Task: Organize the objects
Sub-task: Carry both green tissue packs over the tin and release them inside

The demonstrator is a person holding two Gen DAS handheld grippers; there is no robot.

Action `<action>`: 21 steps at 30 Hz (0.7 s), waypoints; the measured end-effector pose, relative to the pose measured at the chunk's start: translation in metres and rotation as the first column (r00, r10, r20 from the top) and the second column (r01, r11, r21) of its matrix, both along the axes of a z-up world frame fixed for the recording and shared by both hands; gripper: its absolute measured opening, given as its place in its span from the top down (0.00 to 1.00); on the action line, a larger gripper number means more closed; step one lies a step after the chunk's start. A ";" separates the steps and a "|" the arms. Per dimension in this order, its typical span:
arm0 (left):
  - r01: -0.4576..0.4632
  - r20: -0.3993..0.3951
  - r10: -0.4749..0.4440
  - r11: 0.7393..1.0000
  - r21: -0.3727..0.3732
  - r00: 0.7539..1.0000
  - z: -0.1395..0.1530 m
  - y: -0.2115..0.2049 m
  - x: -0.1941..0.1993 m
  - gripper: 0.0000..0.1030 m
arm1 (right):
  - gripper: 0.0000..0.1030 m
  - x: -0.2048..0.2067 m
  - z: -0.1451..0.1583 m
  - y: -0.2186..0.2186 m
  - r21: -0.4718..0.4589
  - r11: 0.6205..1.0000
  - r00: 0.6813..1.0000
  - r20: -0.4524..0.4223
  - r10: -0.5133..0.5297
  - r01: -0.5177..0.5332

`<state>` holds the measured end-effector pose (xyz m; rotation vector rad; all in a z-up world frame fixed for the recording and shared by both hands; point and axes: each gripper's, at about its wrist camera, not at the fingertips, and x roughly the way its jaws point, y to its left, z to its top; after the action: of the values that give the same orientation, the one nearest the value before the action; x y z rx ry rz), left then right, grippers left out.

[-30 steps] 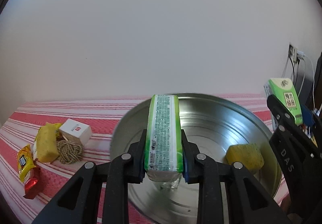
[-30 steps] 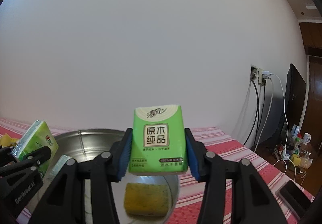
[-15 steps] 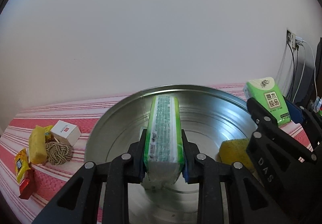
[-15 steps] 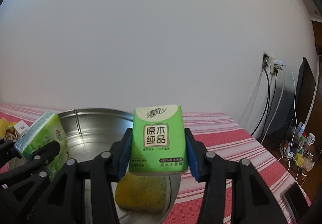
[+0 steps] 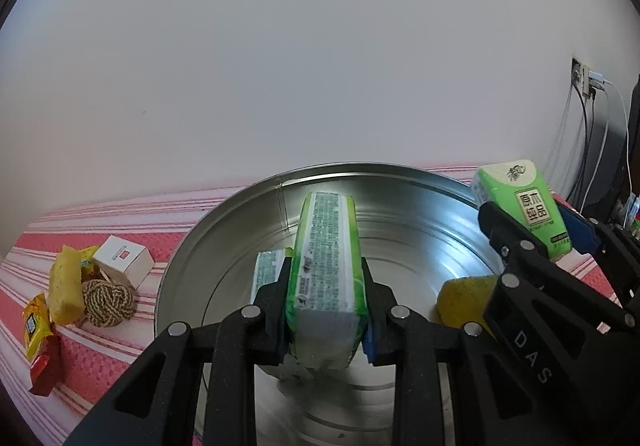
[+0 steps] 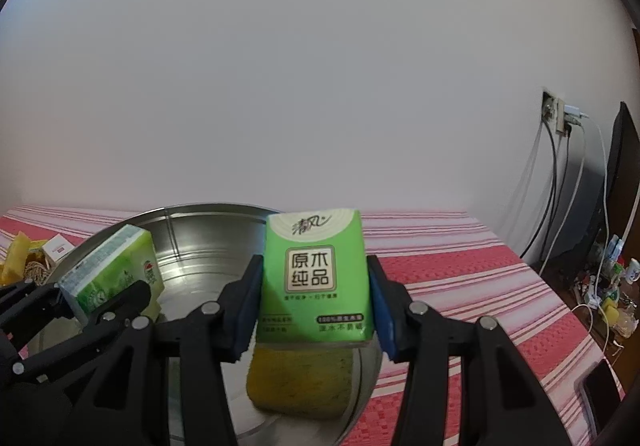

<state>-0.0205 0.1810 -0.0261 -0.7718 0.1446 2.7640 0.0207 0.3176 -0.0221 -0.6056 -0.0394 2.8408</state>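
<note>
Both tools now sit lower over the metal basin [image 5: 400, 181]: left tool [image 5: 325, 310] clamps a green tissue pack [image 5: 326, 270], right tool [image 6: 314, 306] clamps a green tissue packet [image 6: 314, 278] above the yellow sponge [image 6: 298, 382].

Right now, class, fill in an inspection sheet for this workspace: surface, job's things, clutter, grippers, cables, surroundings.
Surface: red-and-white striped tablecloth.
Job's things: metal basin holding a yellow sponge; two green tissue packs in the grippers.
Clutter: rope knot, white box, second sponge, yellow-red sachet left of the basin.
Grippers: left gripper shut on striped tissue pack; right gripper shut on bright green tissue pack.
Cables: wall socket cables hanging.
Surroundings: plain white wall.
</note>
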 end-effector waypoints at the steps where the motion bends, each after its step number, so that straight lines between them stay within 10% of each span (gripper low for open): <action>1: -0.004 -0.004 0.004 1.000 -0.006 1.000 0.000 0.001 0.001 0.71 | 0.52 0.000 0.000 0.000 -0.008 1.000 1.000 0.002 0.005 -0.005; 9: -0.013 0.004 0.013 1.000 0.002 1.000 0.002 0.000 0.005 0.69 | 0.51 -0.001 0.002 0.006 -0.066 0.997 0.999 0.002 0.044 -0.044; 11: -0.026 -0.006 0.026 1.000 0.000 1.000 0.007 -0.002 0.008 0.62 | 0.44 0.003 0.003 0.005 -0.067 0.997 0.999 -0.021 0.041 -0.043; 13: -0.040 -0.009 0.040 0.999 0.005 0.999 0.012 -0.005 0.012 0.25 | 0.30 0.008 0.007 0.008 -0.061 0.998 0.999 -0.053 0.012 -0.015; 15: -0.060 -0.028 0.061 0.998 0.027 0.998 0.019 -0.009 0.019 0.12 | 0.12 0.016 0.013 0.016 -0.100 0.995 0.994 -0.110 -0.008 -0.003; 21: -0.069 -0.073 0.069 0.998 0.005 0.995 0.029 -0.010 0.036 0.12 | 0.04 0.028 0.020 0.027 -0.150 0.988 0.979 -0.191 -0.069 0.040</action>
<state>0.0155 0.1709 0.0027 -0.6876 0.1309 2.8589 0.0488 0.3447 -0.0023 -0.3456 0.2175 2.8518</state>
